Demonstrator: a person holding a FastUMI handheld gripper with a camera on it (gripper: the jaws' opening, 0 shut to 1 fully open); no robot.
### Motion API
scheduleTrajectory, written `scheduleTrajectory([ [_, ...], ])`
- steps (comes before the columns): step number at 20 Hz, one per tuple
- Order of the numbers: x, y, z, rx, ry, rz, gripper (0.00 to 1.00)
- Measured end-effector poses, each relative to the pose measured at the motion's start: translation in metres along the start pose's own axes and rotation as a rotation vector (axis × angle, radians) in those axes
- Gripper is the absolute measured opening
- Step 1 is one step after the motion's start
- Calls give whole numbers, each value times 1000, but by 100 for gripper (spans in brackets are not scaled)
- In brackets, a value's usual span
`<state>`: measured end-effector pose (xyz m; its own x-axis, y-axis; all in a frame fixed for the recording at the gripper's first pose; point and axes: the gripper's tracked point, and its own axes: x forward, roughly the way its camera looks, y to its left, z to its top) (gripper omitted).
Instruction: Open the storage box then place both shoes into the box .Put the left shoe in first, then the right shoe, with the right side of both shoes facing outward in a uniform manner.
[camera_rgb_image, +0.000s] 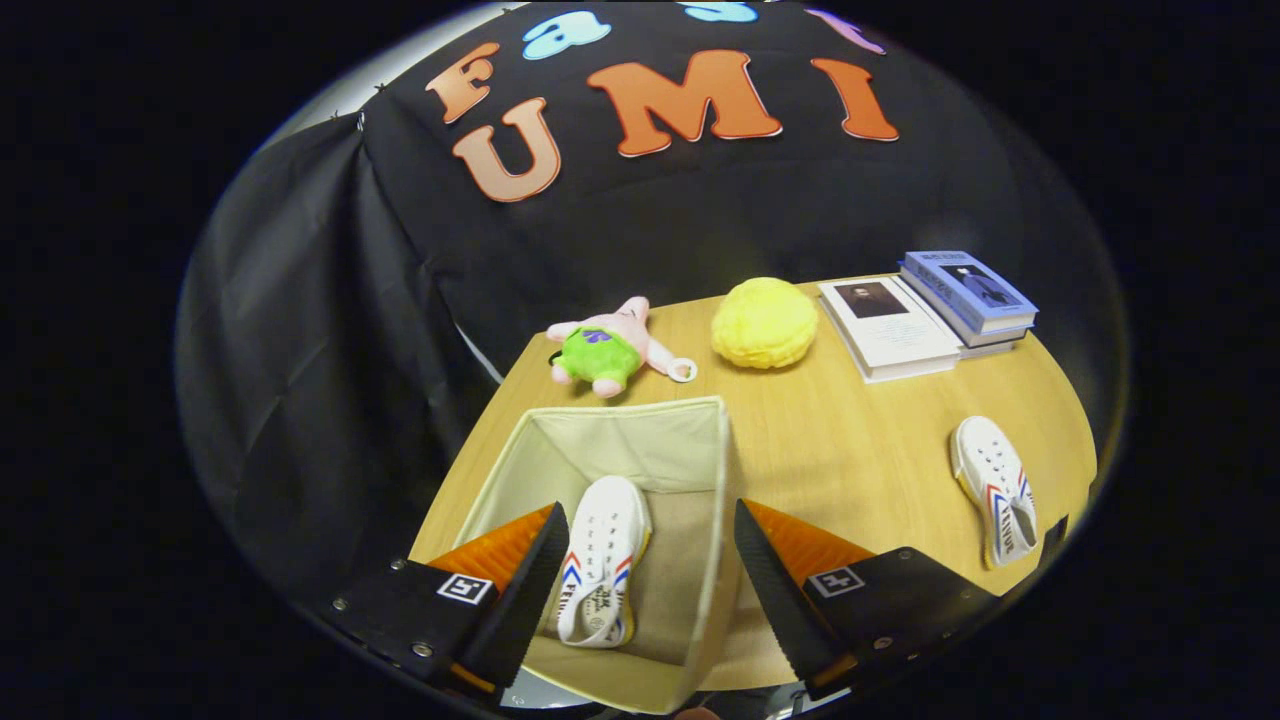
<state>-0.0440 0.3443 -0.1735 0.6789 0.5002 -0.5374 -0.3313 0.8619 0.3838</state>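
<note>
So the storage box (640, 440) sits open at the near-left part of the table (850, 450), close to its left edge. One shoe (603, 560) lies inside it on the box floor, between the gripper's (650, 585) spread-apart fingers, which hang over the box and touch nothing. The other shoe (997, 488) lies out on the tabletop, well to the right, near the right edge. Behind the box, a plush toy (605, 347) lies near the far-left corner. A round cushion-like thing (765, 322) is just right of it, along the far edge. Right of that sit the books (925, 315), at the far-right corner, one stack beside another.
</note>
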Motion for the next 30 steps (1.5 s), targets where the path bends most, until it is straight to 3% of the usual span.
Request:
scheduleTrajectory([
  [9,-29,-169,11,92,-37,-223,99],
  [15,-35,-255,4,141,-21,-326,99],
  [22,-31,-330,-26,168,47,-397,97],
  [25,-32,-348,-49,174,98,-395,87],
  [30,-12,-361,-74,161,172,-386,81],
])
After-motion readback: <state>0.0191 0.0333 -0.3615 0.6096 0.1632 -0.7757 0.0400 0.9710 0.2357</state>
